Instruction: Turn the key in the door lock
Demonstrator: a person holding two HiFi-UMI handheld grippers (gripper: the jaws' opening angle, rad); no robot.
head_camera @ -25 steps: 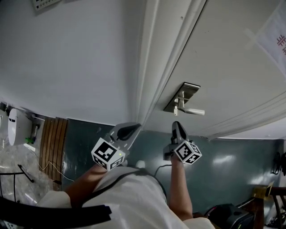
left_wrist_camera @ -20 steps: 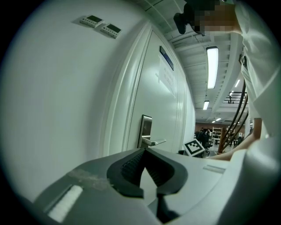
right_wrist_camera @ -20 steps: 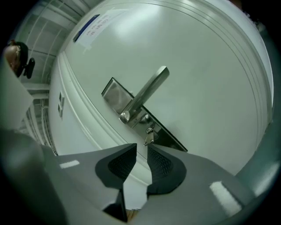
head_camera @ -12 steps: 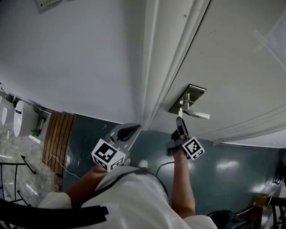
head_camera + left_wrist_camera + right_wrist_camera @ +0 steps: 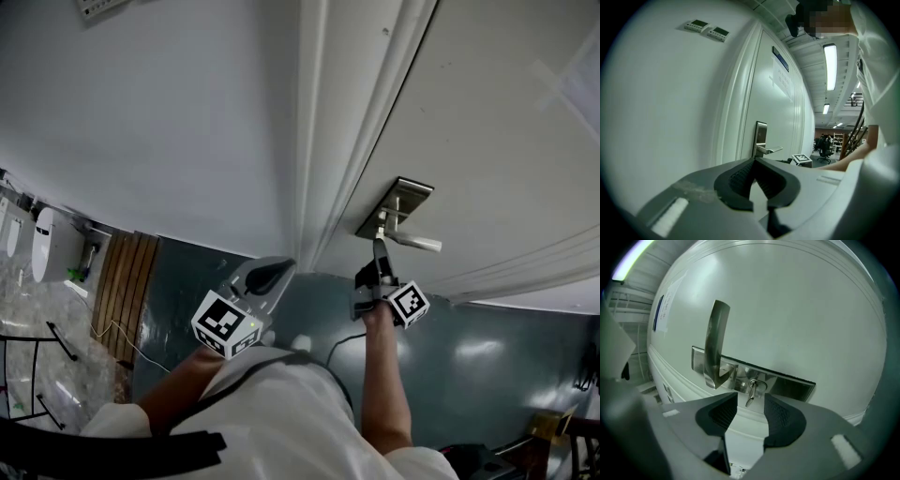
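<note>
Door (image 5: 487,112) carries lock plate (image 5: 787,383), at 12 o'clock from right gripper (image 5: 751,404). Its jaws have just been opening and now stand wide, pressing nothing. Left gripper (image 5: 754,161) is closed, empty, well aside. Key (image 5: 752,390) sits in the lock, blade-end hanging toward 7 o'clock, just ahead of the gap. Judged: key let go; next move is re-grip squarely or back off.
</note>
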